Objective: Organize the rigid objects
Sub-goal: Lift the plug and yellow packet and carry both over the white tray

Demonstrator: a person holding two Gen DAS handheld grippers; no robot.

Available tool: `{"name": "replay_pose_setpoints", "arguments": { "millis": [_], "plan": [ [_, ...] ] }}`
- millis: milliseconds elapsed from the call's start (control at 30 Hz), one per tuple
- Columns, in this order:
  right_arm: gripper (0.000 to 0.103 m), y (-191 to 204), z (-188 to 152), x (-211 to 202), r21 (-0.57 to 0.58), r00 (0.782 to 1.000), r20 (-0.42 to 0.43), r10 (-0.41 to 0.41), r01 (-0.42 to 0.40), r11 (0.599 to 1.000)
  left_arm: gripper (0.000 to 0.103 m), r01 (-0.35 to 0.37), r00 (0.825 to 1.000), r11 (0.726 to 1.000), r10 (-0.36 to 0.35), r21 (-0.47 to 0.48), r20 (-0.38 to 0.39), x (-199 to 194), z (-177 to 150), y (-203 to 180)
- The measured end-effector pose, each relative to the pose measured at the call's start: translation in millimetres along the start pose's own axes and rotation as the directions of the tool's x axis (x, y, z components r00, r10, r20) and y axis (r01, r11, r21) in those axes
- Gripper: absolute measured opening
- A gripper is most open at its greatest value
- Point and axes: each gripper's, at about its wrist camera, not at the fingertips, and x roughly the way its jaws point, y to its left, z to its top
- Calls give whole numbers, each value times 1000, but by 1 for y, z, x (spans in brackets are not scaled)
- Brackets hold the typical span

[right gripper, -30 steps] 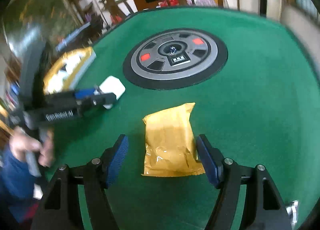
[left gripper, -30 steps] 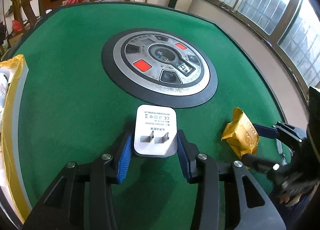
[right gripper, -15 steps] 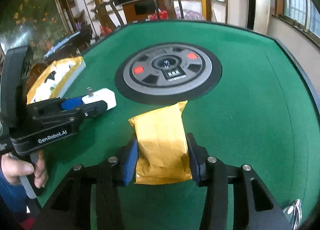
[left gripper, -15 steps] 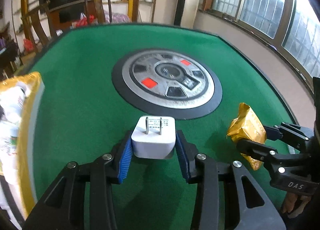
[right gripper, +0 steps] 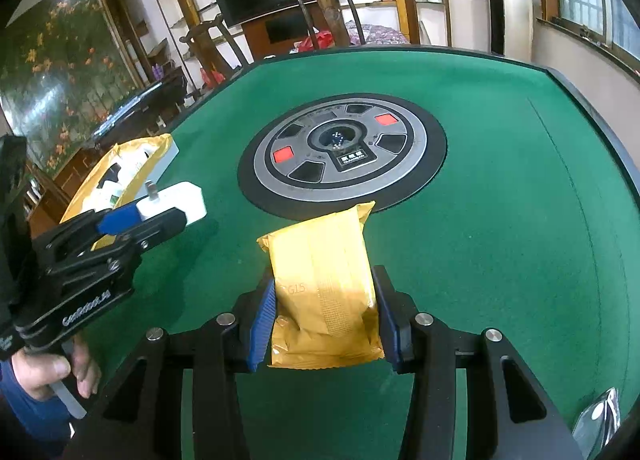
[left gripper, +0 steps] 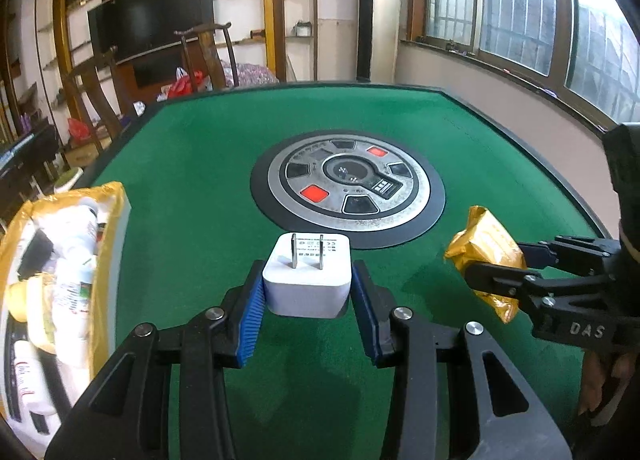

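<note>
Green felt table [left gripper: 208, 164], box [left gripper: 116, 228] near left. Our left gripper [left gripper: 307, 302] clamps the white charger [left gripper: 307, 276] by its flat sides, lifted; rigid, light, slick plastic. Our right gripper [right gripper: 325, 324] has just closed on the gold packet [right gripper: 324, 280]: soft, crinkly, so we squeeze gently mid-body.

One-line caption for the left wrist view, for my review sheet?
Left claw grips a white plug adapter, prongs up, above the green table; right claw holds a gold packet.
</note>
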Motion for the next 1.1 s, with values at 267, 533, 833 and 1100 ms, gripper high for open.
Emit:
{"name": "replay_pose_setpoints", "arguments": {
  "millis": [267,533,833,1100],
  "plan": [
    [40,22,-8,-6,0,999,18,33,-33,999,39,-21,999,1000,20,11,49,-24,-3,6],
    [41,48,-10,-2,-14,998,21,60,-59,998,39,-56,992,998,57,-8,110,-49,-9,24],
    [41,67,-5,-1,-38,997,31,68,-67,997,39,-64,991,998,66,-24,120,-58,-16,41],
    [41,41,-7,0,41,998,42,50,-51,998,60,196,979,965,-202,-176,-17,-47,-11,97]
  ]
}}
